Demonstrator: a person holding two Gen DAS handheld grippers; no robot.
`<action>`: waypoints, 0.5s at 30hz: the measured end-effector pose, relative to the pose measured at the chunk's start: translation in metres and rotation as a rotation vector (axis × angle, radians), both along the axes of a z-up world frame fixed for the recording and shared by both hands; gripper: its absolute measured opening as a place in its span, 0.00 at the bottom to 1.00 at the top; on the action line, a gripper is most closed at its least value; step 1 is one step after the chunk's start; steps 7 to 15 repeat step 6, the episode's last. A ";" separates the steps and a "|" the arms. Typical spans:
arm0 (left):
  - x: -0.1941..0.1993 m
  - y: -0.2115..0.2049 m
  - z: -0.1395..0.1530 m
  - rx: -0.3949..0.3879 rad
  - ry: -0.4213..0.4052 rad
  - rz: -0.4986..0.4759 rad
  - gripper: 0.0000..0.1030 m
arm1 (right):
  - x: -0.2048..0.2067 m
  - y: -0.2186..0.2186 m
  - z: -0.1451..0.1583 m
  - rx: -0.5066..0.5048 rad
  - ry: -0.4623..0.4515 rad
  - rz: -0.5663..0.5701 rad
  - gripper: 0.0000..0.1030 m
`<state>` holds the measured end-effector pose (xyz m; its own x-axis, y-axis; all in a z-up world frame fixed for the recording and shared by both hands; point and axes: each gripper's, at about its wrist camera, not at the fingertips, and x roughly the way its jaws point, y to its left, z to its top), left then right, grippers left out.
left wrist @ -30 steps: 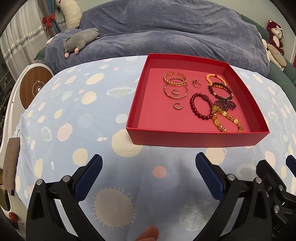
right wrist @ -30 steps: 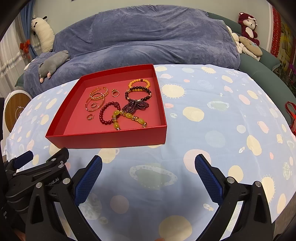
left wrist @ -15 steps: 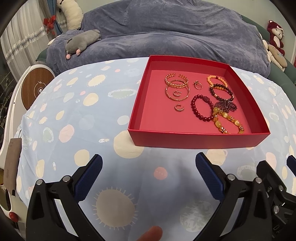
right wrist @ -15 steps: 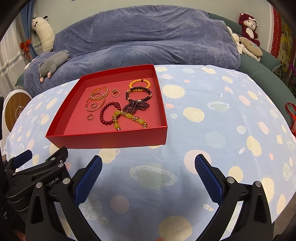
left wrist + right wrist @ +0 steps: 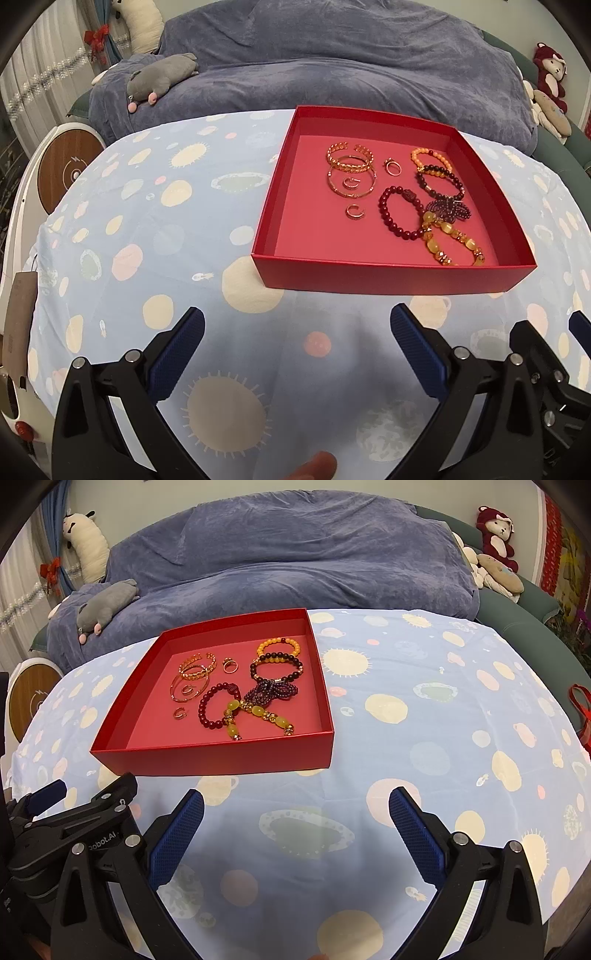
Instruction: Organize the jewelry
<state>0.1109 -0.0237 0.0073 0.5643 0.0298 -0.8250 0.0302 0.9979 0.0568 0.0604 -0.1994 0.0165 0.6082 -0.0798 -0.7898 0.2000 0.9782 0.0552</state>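
A shallow red box (image 5: 391, 280) (image 5: 207, 757) sits on the blue spotted tablecloth. Inside lie gold bangles (image 5: 351, 166) (image 5: 194, 672), small gold rings (image 5: 392, 167) (image 5: 229, 664), a dark red bead bracelet (image 5: 400, 212) (image 5: 214, 705), a yellow bead bracelet (image 5: 452, 243) (image 5: 258, 712), an orange bead bracelet (image 5: 430, 157) (image 5: 279, 646) and a purple bead cluster (image 5: 448, 208) (image 5: 271, 692). My left gripper (image 5: 295, 339) is open and empty in front of the box. My right gripper (image 5: 295, 819) is open and empty, in front of the box's right corner.
A sofa under a blue-grey cover (image 5: 295, 554) stands behind the table, with a grey plush (image 5: 162, 77) and other soft toys (image 5: 495, 531). A round white device (image 5: 62, 166) stands left of the table. The left gripper's body (image 5: 66, 823) shows at lower left in the right wrist view.
The left wrist view has shifted slightly, so the box sits a little further right and lower in it. The right gripper has barely moved. Both grippers stay open.
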 end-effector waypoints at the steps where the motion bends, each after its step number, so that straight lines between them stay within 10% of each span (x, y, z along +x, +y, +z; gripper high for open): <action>1: 0.000 0.001 -0.001 0.003 0.002 0.012 0.93 | 0.001 0.001 0.000 0.000 -0.001 0.002 0.94; 15: -0.001 0.003 -0.001 0.011 -0.007 0.038 0.93 | 0.003 0.002 0.002 -0.004 -0.002 0.009 0.94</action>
